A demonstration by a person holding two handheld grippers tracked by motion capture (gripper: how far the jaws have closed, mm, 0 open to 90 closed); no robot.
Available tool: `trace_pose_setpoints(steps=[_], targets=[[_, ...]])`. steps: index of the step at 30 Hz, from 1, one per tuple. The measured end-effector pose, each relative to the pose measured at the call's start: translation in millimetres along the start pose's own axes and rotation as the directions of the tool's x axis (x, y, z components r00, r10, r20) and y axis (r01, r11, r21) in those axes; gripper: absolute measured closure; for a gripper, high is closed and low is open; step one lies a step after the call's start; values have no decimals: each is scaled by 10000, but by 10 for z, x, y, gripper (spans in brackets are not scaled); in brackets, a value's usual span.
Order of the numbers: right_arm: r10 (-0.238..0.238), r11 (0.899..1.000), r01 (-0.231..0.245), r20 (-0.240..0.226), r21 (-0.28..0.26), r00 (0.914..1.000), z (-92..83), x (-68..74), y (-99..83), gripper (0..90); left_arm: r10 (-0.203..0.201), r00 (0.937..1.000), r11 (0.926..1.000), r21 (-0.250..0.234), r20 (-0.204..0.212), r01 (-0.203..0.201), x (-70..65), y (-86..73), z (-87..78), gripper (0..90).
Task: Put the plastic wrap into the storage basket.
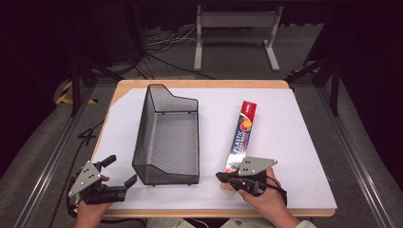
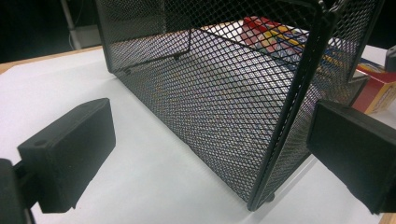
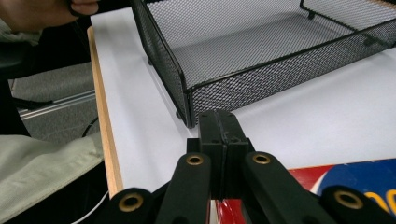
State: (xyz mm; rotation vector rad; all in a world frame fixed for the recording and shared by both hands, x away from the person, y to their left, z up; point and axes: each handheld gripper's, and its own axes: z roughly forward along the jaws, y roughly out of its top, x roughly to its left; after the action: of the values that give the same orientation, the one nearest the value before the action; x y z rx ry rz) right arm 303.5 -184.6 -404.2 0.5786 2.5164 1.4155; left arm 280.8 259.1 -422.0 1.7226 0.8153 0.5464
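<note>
1. Right now I'm holding my left gripper (image 1: 118, 171) at the near left corner of the table (image 1: 304, 142), jaws spread wide with nothing between them.
2. It's aiming at the near left corner of the wire basket (image 1: 167, 137); in the left gripper view that corner post (image 2: 285, 126) is standing between the two jaws, nearer the right-hand one, and I can't tell whether either jaw is touching it.
3. My right gripper (image 1: 223, 176) is sitting at the near end of the plastic wrap box (image 1: 242, 135), jaws pressed together with nothing pinched between them.
4. In the right gripper view the closed jaws are hanging over the red and blue end of the box (image 3: 355, 179) and pointing toward the basket's near corner (image 3: 187, 100).
5. Whether the jaw tips are touching the box, I can't tell.
6. The box is lying flat on the white sheet (image 1: 285, 118), long axis running away from me and tilted slightly to the right at the far end, just right of the basket and apart from it.
7. The basket is standing upright in the middle of the sheet, open side up, low wall toward me, taller wall at the far end.
8. Through the mesh in the left gripper view, the box is showing on the far side.
</note>
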Motion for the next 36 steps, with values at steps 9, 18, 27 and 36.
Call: trace_pose_setpoints(steps=[9,18,27,36], targets=[[100,9974,-105,75,710,9999,131,12,-3,900,30,10000,10000,19,7,-30,4,-1,2,21],[336,9905,-379,341,1322,9989,179,12,6,900,6,10000,10000,-22,2,-6,-2,2,-5,21],[422,9847,-493,454,1670,9981,84,21,49,900,-5,10000,10000,-47,7,5,3,-4,-9,21],[549,9816,-661,668,1789,9963,24,4,77,900,22,10000,10000,-19,-3,-22,-5,0,2,21]])
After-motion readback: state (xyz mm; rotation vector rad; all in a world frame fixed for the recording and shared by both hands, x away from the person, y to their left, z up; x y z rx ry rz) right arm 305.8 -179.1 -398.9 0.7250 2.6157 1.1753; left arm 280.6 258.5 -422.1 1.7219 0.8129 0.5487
